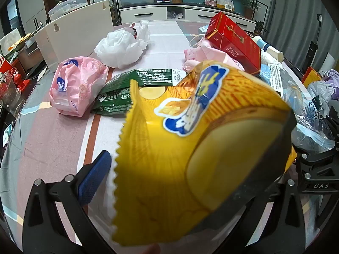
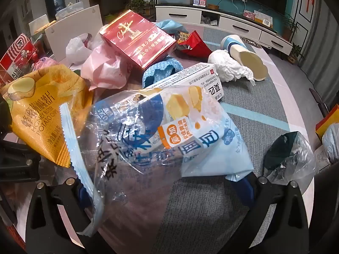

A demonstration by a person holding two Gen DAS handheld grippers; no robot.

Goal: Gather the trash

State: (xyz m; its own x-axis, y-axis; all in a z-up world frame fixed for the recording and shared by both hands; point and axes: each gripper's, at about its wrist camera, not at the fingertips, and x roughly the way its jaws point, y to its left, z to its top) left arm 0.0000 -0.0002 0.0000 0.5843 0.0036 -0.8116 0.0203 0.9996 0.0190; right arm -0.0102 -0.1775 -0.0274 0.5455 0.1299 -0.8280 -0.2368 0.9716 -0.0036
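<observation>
A yellow potato chip bag (image 1: 190, 148) fills the left wrist view between the jaws of my left gripper (image 1: 180, 169). The left blue pad (image 1: 95, 177) stands clear of the bag; the bag covers the right finger. In the right wrist view the same chip bag (image 2: 42, 110) hangs at the left. A clear and blue bread wrapper (image 2: 161, 131) lies between the wide jaws of my right gripper (image 2: 161, 182), draped over the left finger. Its lower corner reaches the right blue pad (image 2: 241, 188). Both grippers stand open.
On the patterned tablecloth (image 1: 53, 144) lie a pink plastic bag (image 1: 76, 89), a green wrapper (image 1: 135, 86), a white plastic bag (image 1: 120, 48), a red carton (image 2: 137, 38), a white box (image 2: 190, 78), crumpled tissue (image 2: 228, 67), a tipped paper cup (image 2: 245, 57) and a red wrapper (image 2: 195, 44). A white chair back (image 1: 78, 31) stands left.
</observation>
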